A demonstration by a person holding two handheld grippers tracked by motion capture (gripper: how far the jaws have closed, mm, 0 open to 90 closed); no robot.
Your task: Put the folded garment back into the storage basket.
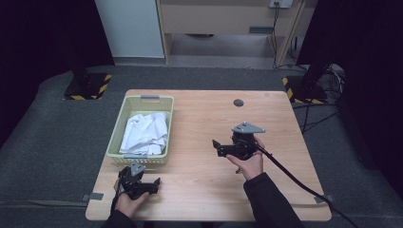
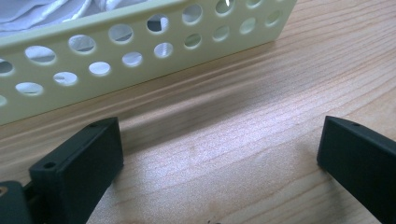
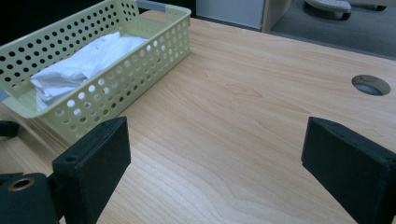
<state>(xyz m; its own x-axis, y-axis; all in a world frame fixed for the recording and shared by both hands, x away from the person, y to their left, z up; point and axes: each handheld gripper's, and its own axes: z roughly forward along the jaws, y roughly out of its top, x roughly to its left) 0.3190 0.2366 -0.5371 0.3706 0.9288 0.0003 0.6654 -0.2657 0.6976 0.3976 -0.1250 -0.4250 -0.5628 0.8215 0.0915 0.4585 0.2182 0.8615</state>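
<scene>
The table (image 1: 204, 190) was mostly bare wood, with a pale green basket (image 1: 124, 111) near its left edge and a crumpled white cloth (image 1: 145, 133) lying inside the basket. The right gripper (image 1: 215, 144) hovered well to the right of the basket, jaws wide and empty, while the left gripper (image 1: 156, 183) sat just in front of the basket's near wall, also wide and empty. It looked to me like the reach stage, and the next move would call for lifting a gripper over the basket's rim and down onto the cloth.

A wooden table (image 1: 285, 123) carries a pale-green basket (image 1: 124, 114).
</scene>
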